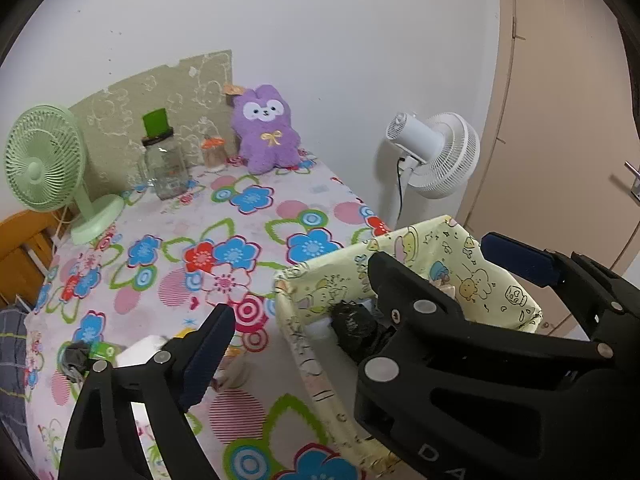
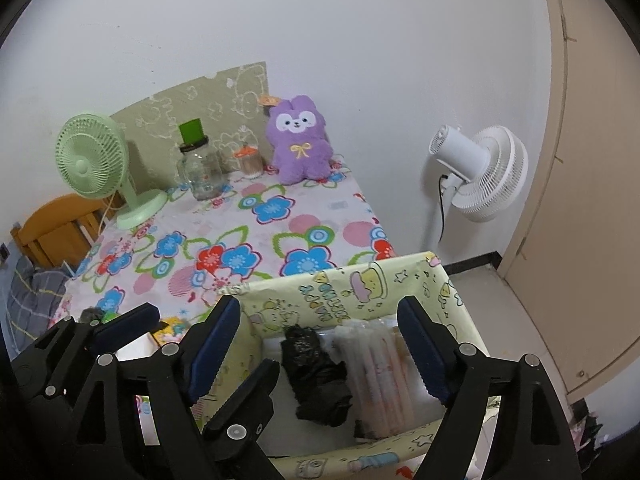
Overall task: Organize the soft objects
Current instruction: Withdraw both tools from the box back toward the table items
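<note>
**While the bin fills up, there's more to go**

Since both grippers hang empty with fingers spread, we reckon a drop-off is done. Our right gripper (image 2: pixel 320 350) sits over the yellow fabric bin (image 2: pixel 360 284), where a black bag bundle (image 2: pixel 316 372) and a clear packet of sticks (image 2: pixel 380 376) lie. Our left gripper (image 1: pixel 356 300) holds nothing. Left on the flowered tablecloth (image 1: pixel 248 236): a small grey wad (image 1: pixel 74 358), and probably the purple plush (image 1: pixel 266 134) too.
</note>
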`<state>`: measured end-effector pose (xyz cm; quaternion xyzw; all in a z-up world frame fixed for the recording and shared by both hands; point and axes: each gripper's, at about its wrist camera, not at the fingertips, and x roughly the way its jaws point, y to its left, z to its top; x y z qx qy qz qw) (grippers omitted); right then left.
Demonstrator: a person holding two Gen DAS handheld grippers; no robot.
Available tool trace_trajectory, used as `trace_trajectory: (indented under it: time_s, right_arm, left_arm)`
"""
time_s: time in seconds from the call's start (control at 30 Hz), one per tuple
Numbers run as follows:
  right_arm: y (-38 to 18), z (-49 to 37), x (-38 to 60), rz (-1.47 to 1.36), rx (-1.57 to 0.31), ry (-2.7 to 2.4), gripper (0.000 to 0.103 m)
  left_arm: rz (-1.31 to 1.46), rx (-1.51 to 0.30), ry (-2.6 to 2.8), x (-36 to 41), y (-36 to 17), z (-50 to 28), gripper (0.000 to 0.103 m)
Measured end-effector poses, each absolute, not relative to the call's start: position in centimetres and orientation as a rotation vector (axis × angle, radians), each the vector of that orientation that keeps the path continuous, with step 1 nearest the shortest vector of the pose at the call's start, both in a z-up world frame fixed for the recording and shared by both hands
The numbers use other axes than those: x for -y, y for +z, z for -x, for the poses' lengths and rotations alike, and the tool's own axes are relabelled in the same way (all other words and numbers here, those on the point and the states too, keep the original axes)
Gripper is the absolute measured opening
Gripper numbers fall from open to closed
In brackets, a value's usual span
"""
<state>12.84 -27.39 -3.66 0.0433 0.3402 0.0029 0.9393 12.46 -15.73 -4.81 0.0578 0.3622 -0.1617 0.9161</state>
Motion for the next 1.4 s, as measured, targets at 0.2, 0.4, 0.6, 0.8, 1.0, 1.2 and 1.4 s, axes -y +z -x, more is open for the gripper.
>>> trace_trajectory:
  time_s: [0.2, 0.4, 0.6, 0.8, 1.0, 1.2, 1.4]
  right_arm:
    - [-2.5, -12.0, 26.0, -0.075, -0.666, 0.013, 0.083]
    - [-1.4, -11.3, 24.5, -0.065, -0.637, 0.031, 0.084]
    - [-0.3, -10.4, 22.6, -0.043, -0.607, 0.052, 0.088]
    - [0.6, -9.7, 21.1, -0.029, -0.585, 0.073, 0.09]
    - [1.1, -9.1, 19.6, -0.015, -0.571, 0.086, 0.091]
    - [1.1, -9.0, 18.1, -0.007, -0.567, 0.106, 0.091]
    - [0.9, -9.2, 16.3, -0.001, -0.569, 0.114, 0.096]
  left_arm:
    - [-0.114, -0.715, -0.311, 14.2, -3.8, -11.7, 0.095]
    - [-0.118, -0.683, -0.286, 12.7, -2.6, -10.7, 0.097]
    - [-0.115, -0.652, -0.269, 11.0, -1.6, -9.8, 0.098]
    - [-0.117, -0.625, -0.243, 9.6, -0.9, -9.0, 0.098]
    - [-0.107, -0.613, -0.222, 8.1, -0.6, -8.5, 0.099]
    - [-0.101, -0.611, -0.194, 6.5, -0.6, -8.3, 0.1]
    - [-0.092, -0.612, -0.17, 4.9, -0.9, -8.3, 0.1]
